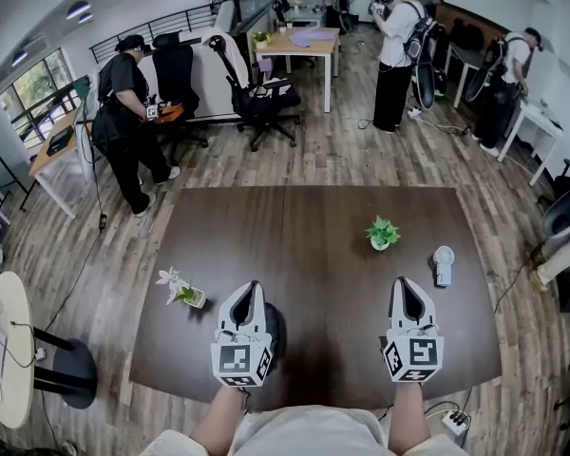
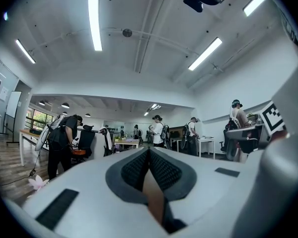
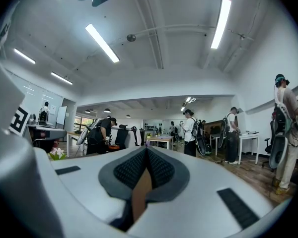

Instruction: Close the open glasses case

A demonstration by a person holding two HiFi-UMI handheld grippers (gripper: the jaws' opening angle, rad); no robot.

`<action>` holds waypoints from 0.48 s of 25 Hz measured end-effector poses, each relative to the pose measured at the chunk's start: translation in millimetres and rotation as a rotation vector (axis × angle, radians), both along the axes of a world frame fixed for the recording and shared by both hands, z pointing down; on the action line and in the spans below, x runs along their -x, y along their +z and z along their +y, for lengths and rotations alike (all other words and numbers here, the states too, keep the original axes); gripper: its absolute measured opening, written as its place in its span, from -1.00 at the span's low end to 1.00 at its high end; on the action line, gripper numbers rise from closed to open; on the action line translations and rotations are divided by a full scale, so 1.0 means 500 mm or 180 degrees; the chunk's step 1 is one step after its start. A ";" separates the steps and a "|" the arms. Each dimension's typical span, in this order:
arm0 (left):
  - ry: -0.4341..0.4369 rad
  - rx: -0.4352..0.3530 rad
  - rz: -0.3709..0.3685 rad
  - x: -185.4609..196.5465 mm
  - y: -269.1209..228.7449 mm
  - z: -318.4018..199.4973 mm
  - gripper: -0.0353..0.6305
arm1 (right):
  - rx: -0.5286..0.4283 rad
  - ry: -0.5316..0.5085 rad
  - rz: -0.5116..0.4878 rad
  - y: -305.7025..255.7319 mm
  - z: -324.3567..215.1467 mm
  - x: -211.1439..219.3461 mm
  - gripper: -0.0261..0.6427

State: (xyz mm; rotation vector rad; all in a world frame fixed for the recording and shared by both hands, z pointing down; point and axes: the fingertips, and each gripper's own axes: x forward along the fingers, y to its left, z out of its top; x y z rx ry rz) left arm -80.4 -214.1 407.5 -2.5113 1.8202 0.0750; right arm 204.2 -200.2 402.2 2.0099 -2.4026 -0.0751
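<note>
Glasses case [image 1: 277, 335], seemingly the dark shape at the table's [image 1: 313, 245] 7 o'clock, is partly hidden by the left hand-held gripper [image 1: 252, 287]. That and the right hand-held gripper [image 1: 406, 285] are fully closed, empty. Lid position unclear; next probably pressing it down.

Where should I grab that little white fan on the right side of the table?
Probably take the fan by its slim handle, the end nearest you, with the right gripper coming straight from your side. The round head at the far end looks wider and harder to pinch. That gripper is shut, so open it first.
</note>
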 end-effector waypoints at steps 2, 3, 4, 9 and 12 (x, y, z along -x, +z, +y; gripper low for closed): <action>0.0002 0.0002 0.0000 0.000 -0.001 0.000 -0.88 | 0.0003 0.0001 -0.0001 0.000 0.001 0.000 -0.92; 0.0002 0.0004 -0.0001 -0.001 -0.001 0.000 -0.88 | 0.0005 0.0002 -0.0003 -0.001 0.002 0.000 -0.92; 0.0004 0.0007 -0.0003 -0.001 -0.001 0.001 -0.88 | 0.0008 0.0003 -0.0005 -0.001 0.003 -0.001 -0.92; 0.0017 0.0024 -0.0001 -0.005 0.001 0.003 -0.88 | 0.0014 0.0002 -0.0008 -0.001 0.005 -0.002 -0.92; 0.0019 0.0037 0.0007 -0.005 0.004 0.004 -0.88 | 0.0017 -0.0001 -0.0002 -0.001 0.006 0.000 -0.92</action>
